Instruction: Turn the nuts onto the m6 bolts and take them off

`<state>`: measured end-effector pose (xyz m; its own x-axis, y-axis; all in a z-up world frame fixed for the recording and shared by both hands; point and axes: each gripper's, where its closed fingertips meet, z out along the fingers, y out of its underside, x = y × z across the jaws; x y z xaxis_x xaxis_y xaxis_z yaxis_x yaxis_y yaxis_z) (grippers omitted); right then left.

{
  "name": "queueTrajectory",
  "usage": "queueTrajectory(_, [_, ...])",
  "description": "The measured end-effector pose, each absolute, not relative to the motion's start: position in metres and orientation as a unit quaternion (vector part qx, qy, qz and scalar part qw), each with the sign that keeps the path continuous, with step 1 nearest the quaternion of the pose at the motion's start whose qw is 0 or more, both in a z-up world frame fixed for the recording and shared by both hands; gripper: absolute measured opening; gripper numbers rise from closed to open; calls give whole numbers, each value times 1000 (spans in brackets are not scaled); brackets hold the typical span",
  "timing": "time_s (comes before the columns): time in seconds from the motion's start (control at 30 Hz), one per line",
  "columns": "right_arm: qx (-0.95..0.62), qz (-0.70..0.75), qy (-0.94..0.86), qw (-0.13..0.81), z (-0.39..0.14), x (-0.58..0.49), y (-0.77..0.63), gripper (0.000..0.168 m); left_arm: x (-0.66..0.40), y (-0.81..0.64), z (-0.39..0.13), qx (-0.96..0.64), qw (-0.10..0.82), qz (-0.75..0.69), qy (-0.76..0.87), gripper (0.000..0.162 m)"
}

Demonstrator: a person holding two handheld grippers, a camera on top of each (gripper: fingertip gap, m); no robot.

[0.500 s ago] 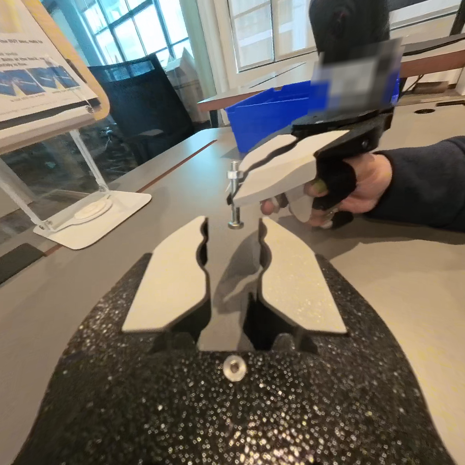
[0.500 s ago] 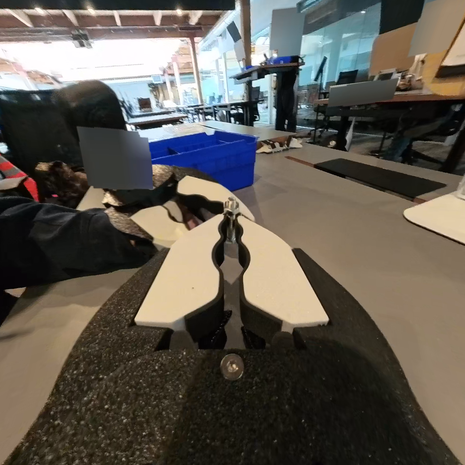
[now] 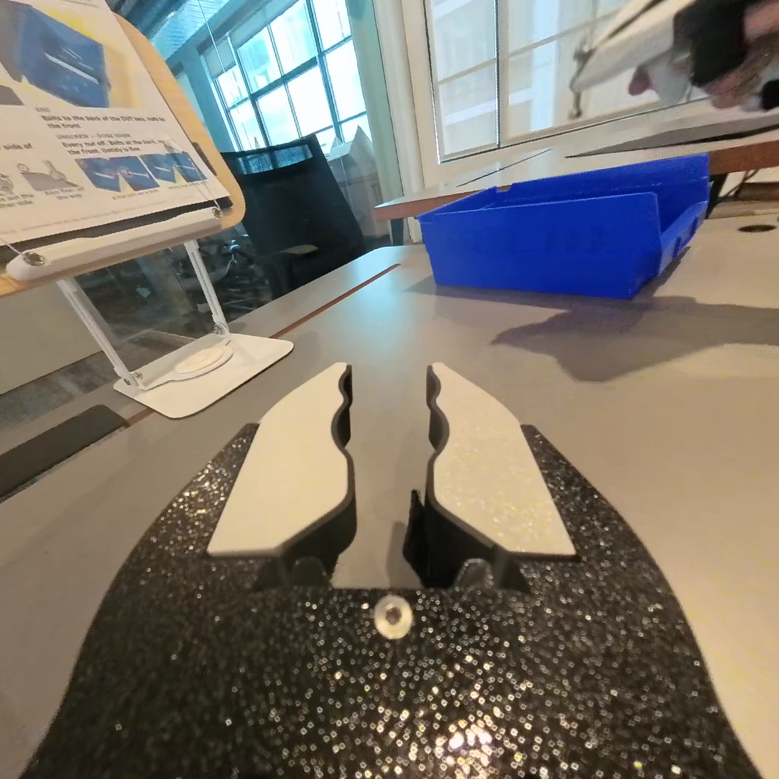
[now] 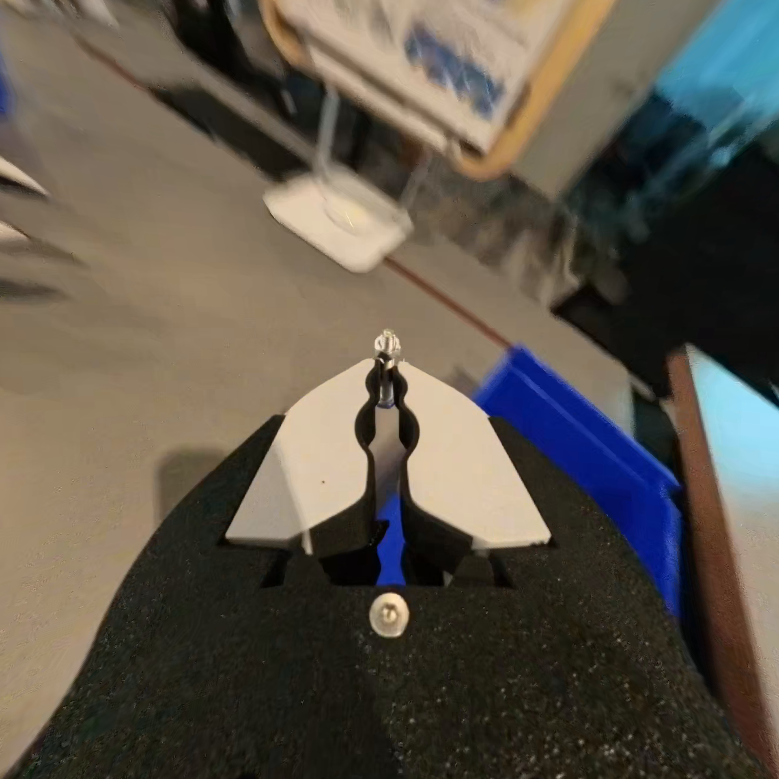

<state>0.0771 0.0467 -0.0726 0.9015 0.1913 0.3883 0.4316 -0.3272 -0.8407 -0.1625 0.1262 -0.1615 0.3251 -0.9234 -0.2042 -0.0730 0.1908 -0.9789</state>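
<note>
My left gripper point(image 3: 388, 375) is open and empty, low over the grey table point(image 3: 632, 421). My right gripper point(image 4: 387, 364) is shut on a silver bolt point(image 4: 386, 390) with a nut point(image 4: 386, 342) at its end, sticking out past the fingertips. It hangs in the air beside the blue bin point(image 4: 590, 447). In the left wrist view the right gripper point(image 3: 590, 63) is blurred at the top right, high above the blue bin point(image 3: 548, 240), with the bolt point(image 3: 576, 84) hanging from its tip.
A white document stand with a printed sheet point(image 3: 97, 147) stands on its base point(image 3: 202, 371) at the left of the table; it also shows blurred in the right wrist view point(image 4: 341, 219). A black chair point(image 3: 295, 202) and windows lie behind. A brown desk edge point(image 4: 708, 527) runs past the bin. The grippers' ends are close to 25 centimeters from one another.
My right gripper has lifted the bolt off the table and swung it up and toward the blue bin. The bolt no longer stands in front of my left gripper, which stays open.
</note>
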Motion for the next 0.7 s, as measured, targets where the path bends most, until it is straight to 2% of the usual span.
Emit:
queueTrajectory(0.2, [-949, -135, -175, 227, -167, 178, 7, 5, -161, 125, -161, -532, 617, -343, 468, 33])
queueTrajectory(0.33, [-974, -88, -185, 93, -210, 180, -13, 5, -162, 125, -161, -532, 616, -343, 469, 32])
queueTrajectory(0.5, [-981, -65, -176, 42, -234, 181, -17, 7, -163, 126, -162, -535, 617, -338, 469, 29])
queueTrajectory(0.53, [-982, -64, -172, 38, -237, 183, -18, 29, -163, 126, -162, -534, 618, -337, 469, 29])
queueTrajectory(0.57, [-983, -70, -164, 36, -238, 186, -18, 43, -163, 126, -162, -533, 619, -336, 469, 29])
queueTrajectory(0.63, [-982, -83, -157, 58, -233, 192, -16, 45, -164, 126, -161, -533, 621, -334, 468, 28])
queueTrajectory(0.7, [-978, -110, -144, 100, -215, 197, -13, 37, -164, 128, -161, -534, 623, -330, 466, 27])
